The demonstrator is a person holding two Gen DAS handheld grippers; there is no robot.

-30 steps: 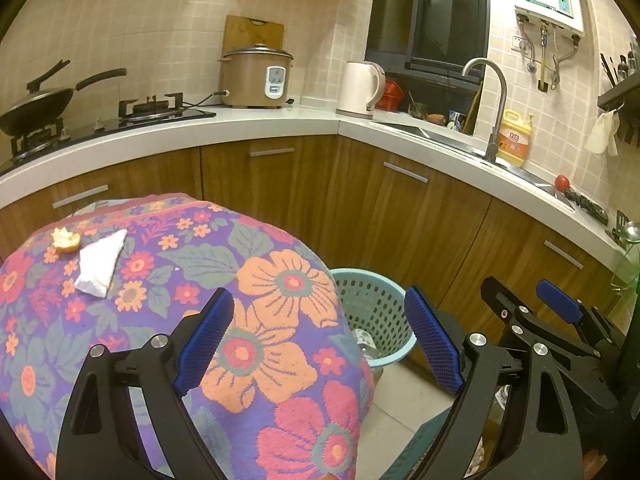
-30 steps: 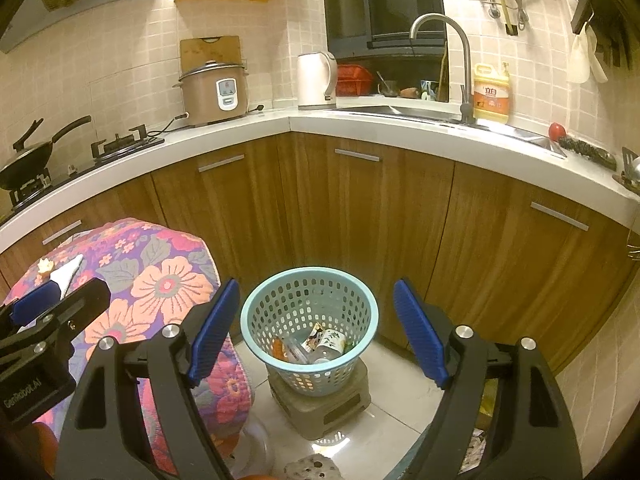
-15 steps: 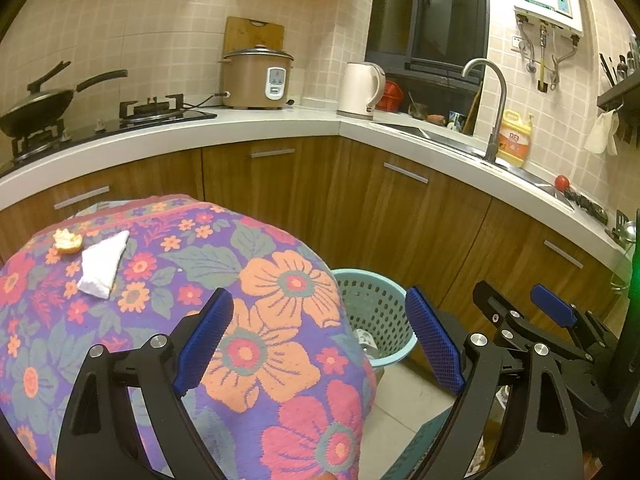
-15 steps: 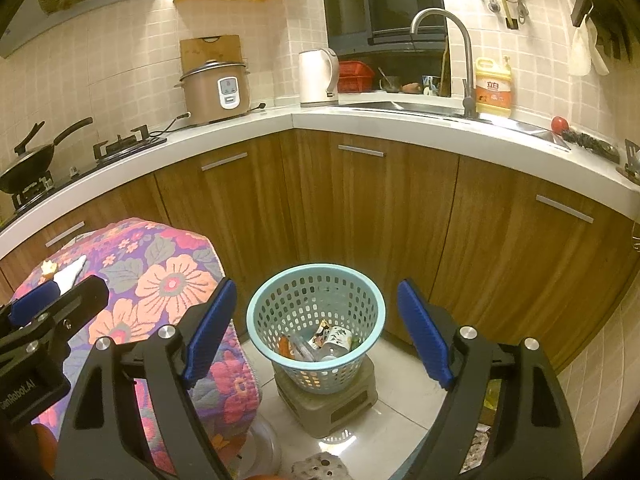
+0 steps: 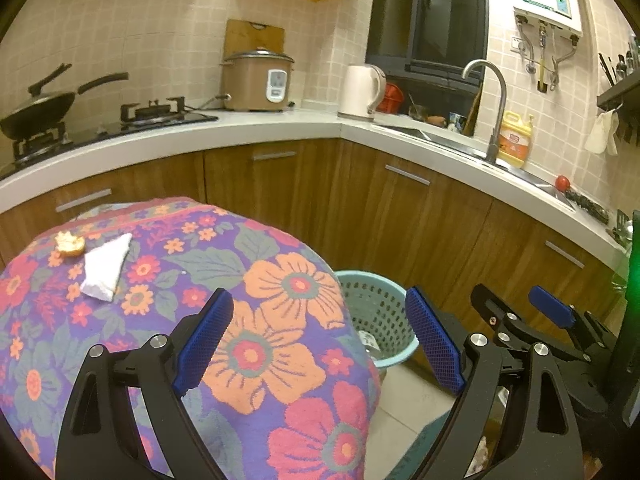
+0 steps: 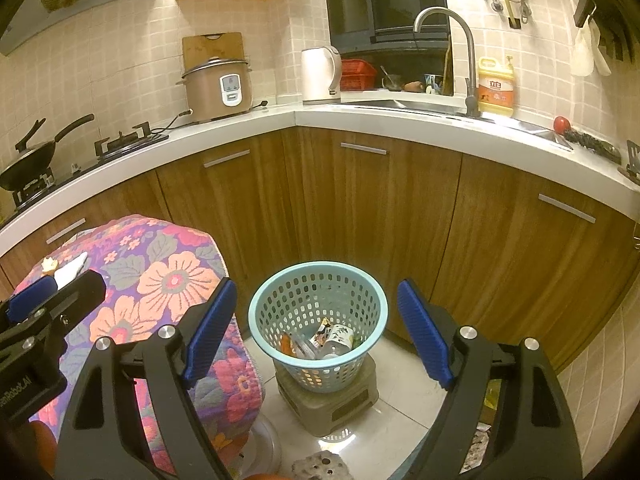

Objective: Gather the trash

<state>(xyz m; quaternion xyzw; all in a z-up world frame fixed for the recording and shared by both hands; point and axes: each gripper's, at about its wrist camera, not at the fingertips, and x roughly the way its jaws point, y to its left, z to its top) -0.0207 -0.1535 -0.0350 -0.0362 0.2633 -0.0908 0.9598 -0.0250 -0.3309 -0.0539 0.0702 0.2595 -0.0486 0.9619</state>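
Observation:
A crumpled white tissue (image 5: pixel 105 266) and a small orange-white food scrap (image 5: pixel 70 244) lie at the far left of a floral-clothed table (image 5: pixel 256 320). A teal perforated trash basket (image 6: pixel 318 322) stands on a low stool on the floor and holds several pieces of trash, among them a cup (image 6: pixel 338 336). My left gripper (image 5: pixel 318 344) is open and empty above the table's right edge. My right gripper (image 6: pixel 316 334) is open and empty, hovering above the basket. The basket's rim also shows in the left wrist view (image 5: pixel 376 304).
Wooden cabinets (image 6: pixel 360 208) under a white counter curve behind the basket. On the counter stand a rice cooker (image 6: pixel 218 88), a kettle (image 6: pixel 320 74), a wok (image 5: pixel 38 110) and a sink faucet (image 6: pixel 460 48). A stone-like lump (image 6: pixel 320 462) lies on the tiled floor.
The right gripper has drawn slightly back and up from the basket. The left gripper has barely moved. Both stay open and empty.

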